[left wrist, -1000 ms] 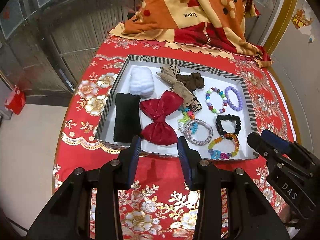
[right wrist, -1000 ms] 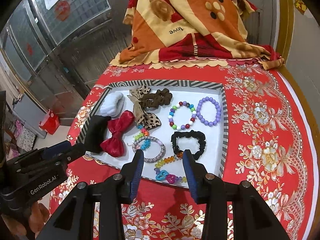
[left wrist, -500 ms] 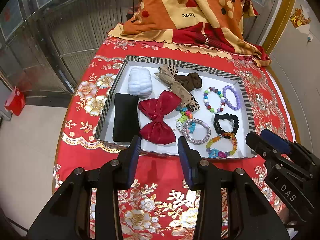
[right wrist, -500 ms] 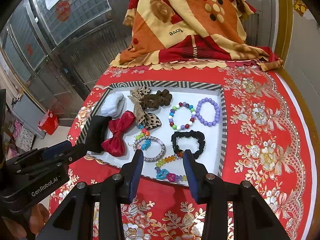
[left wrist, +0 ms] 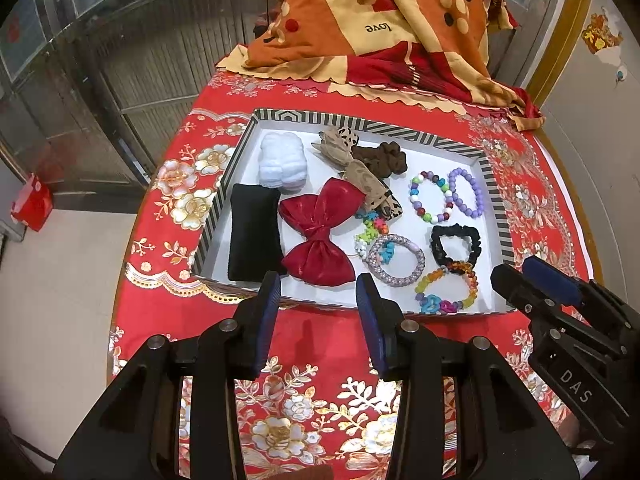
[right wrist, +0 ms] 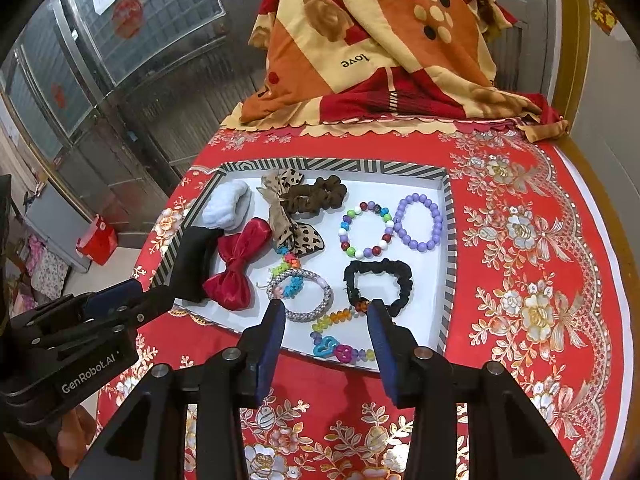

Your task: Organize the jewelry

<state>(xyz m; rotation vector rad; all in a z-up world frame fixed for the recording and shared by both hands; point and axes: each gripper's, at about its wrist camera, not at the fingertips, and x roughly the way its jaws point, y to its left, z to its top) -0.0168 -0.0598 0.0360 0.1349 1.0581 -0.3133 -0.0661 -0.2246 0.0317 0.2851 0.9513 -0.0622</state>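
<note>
A striped-rim white tray (left wrist: 496, 196) (right wrist: 450, 216) holds a red bow (left wrist: 318, 236) (right wrist: 234, 264), a black pad (left wrist: 252, 232), a white scrunchie (left wrist: 282, 162), a leopard bow (left wrist: 362, 174), a brown scrunchie (left wrist: 386, 156), a multicolour bead bracelet (right wrist: 366, 230), a purple bead bracelet (right wrist: 418, 222), a black scrunchie (right wrist: 378, 282), a silver braided bangle (right wrist: 300, 296) and a rainbow bracelet (left wrist: 446, 290). My left gripper (left wrist: 318, 294) is open and empty, hovering above the tray's near edge. My right gripper (right wrist: 326, 322) is open and empty, above the rainbow bracelet.
The tray sits on a red floral tablecloth (left wrist: 304, 392). A folded orange and red quilt (left wrist: 376, 28) lies at the table's far end. Metal-framed glass doors (right wrist: 132, 40) stand to the left. A wall (left wrist: 600, 128) runs along the right.
Both grippers have drawn back slightly from the tray, so it sits a little farther off. Both stay open and empty.
</note>
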